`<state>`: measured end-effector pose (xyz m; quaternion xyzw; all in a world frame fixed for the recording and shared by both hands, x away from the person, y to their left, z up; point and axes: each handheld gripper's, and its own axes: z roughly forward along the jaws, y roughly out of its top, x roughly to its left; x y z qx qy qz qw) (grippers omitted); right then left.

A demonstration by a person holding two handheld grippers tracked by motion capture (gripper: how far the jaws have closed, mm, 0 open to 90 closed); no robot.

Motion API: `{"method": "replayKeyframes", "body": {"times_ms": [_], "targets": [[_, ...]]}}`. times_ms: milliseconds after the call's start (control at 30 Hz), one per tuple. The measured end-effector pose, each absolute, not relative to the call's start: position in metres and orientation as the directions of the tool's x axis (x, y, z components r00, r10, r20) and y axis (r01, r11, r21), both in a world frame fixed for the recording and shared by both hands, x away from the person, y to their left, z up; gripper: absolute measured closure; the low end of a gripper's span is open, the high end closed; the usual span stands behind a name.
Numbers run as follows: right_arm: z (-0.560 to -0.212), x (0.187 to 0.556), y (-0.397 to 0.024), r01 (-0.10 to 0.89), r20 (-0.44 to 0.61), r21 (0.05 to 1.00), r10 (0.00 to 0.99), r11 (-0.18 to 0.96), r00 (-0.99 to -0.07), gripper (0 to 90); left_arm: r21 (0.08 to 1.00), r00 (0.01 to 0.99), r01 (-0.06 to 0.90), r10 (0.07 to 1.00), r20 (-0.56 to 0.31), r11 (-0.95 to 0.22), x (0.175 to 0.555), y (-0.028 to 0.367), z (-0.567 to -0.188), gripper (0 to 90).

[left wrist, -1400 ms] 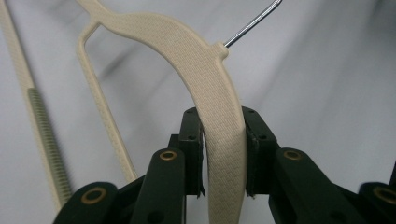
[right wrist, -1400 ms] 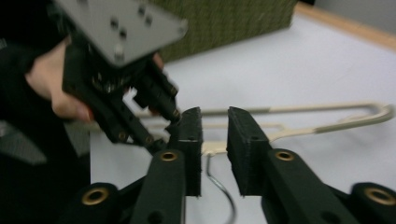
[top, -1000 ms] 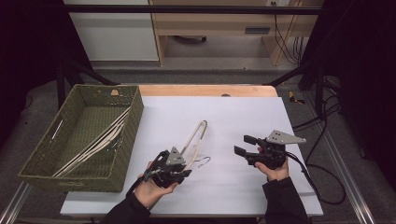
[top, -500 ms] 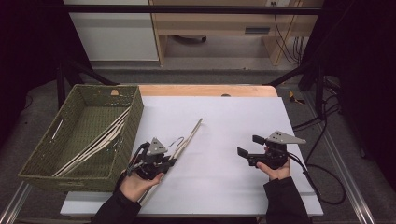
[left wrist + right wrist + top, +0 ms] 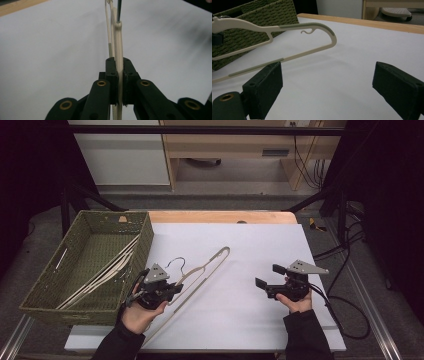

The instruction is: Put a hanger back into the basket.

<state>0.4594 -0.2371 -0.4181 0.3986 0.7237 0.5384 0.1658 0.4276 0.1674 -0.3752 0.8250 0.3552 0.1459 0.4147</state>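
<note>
High view: left gripper (image 5: 172, 289) now pinching the cream hanger (image 5: 205, 270), tipped up off the white table (image 5: 260, 250) near the basket (image 5: 60, 305) instead of lying flat. Looks ready to drop in with the others.

Left gripper view: jaws squeezed tight on the hanger's bar.

Right gripper view: right gripper (image 5: 327, 85) just spread wide, nothing between, hanger off ahead.

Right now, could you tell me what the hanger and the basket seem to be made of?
The hanger: probably cream plastic, smooth and matte, with ribbed grey strips and a thin metal hook. The basket: woven olive-green fibre, perhaps paper rope or seagrass, judging by the coarse weave.
</note>
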Motion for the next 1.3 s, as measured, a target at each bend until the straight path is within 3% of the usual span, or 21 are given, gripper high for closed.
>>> {"method": "replayKeyframes", "body": {"times_ms": [467,867,1300], "targets": [[-0.411,0.454,-0.242,0.368,0.175,0.925,0.760,0.090,-0.626,3.6,0.869,0.753,0.340,0.658,-0.022,-0.360,0.410,0.180,-0.321,85.6],[-0.409,0.454,-0.244,0.362,0.165,0.927,0.768,0.093,-0.619,2.5,0.884,0.777,0.224,0.623,0.092,-0.409,0.412,0.194,-0.259,85.6],[-0.409,0.453,-0.245,0.369,0.164,0.924,0.769,0.100,-0.618,1.9,0.881,0.753,0.214,0.646,0.127,-0.423,0.436,0.235,-0.225,85.6]]}}
